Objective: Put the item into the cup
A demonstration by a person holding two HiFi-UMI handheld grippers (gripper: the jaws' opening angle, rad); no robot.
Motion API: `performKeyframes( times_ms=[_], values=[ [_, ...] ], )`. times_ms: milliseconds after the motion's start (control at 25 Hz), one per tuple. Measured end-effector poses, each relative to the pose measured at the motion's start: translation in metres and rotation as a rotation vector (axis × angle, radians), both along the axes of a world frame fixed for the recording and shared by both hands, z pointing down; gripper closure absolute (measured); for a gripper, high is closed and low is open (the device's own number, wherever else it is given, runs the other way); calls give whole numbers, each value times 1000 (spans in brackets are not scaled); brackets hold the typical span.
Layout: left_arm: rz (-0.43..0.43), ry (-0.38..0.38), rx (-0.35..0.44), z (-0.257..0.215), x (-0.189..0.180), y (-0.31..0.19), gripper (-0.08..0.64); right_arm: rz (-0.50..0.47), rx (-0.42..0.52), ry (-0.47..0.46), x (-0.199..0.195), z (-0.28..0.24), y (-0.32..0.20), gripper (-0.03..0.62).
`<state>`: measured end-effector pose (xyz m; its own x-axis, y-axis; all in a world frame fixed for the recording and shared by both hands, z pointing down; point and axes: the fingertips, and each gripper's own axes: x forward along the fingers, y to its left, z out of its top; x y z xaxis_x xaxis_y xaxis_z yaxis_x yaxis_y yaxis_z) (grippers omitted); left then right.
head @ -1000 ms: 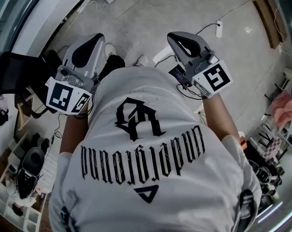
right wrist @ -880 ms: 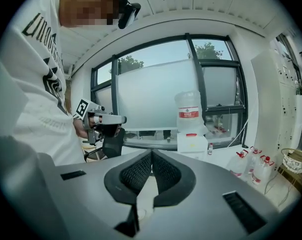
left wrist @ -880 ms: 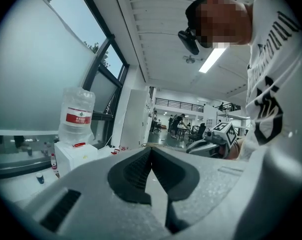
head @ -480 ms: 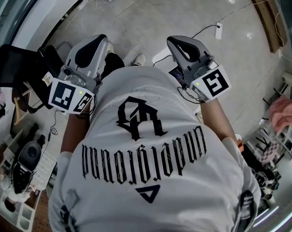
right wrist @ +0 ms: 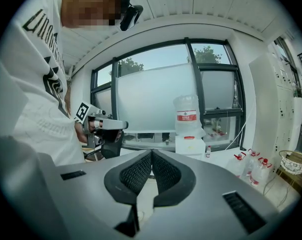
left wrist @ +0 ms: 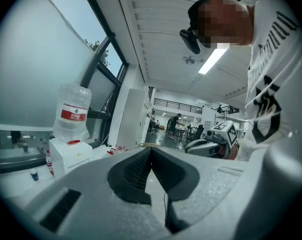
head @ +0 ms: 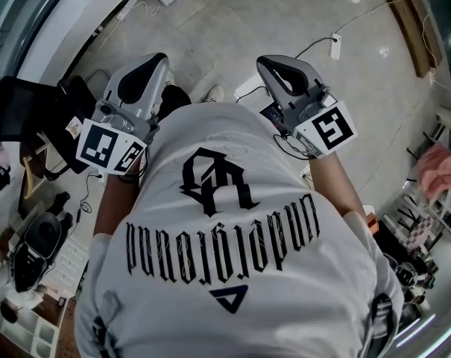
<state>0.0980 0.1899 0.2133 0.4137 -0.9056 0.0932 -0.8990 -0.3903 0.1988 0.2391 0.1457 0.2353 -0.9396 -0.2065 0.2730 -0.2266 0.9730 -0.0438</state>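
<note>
No cup and no item shows in any view. In the head view a person in a white printed shirt holds both grippers out at chest height over a grey floor. My left gripper (head: pixel 152 60) is grey with a marker cube (head: pixel 108 147), and its jaws lie together with nothing between them. The left gripper view shows its dark pads meeting at the left gripper (left wrist: pixel 151 152). My right gripper (head: pixel 273 61) is likewise shut and empty, with its ribbed pads touching at the right gripper (right wrist: pixel 151 155). Each gripper appears in the other's view: the right gripper (left wrist: pixel 216 138) and the left gripper (right wrist: pixel 102 124).
A water bottle on a white dispenser (right wrist: pixel 189 116) stands by the window and shows again as the water bottle (left wrist: pixel 72 112). A power strip (head: pixel 334 45) and cables lie on the floor. Shelves with clutter (head: pixel 31 274) sit lower left, a pink cloth (head: pixel 441 167) at right.
The left gripper has drifted slightly up and right in the head view, and the surroundings at the left edge have shifted. The right gripper has stayed put. Both remain shut.
</note>
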Motion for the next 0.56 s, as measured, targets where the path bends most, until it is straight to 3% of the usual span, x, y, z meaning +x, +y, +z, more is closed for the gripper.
performKeyframes(
  times_ms=[560],
  values=[
    [-2, 2, -15, 3, -25, -15, 545, 1, -5, 1, -23, 3, -18, 577]
  ],
)
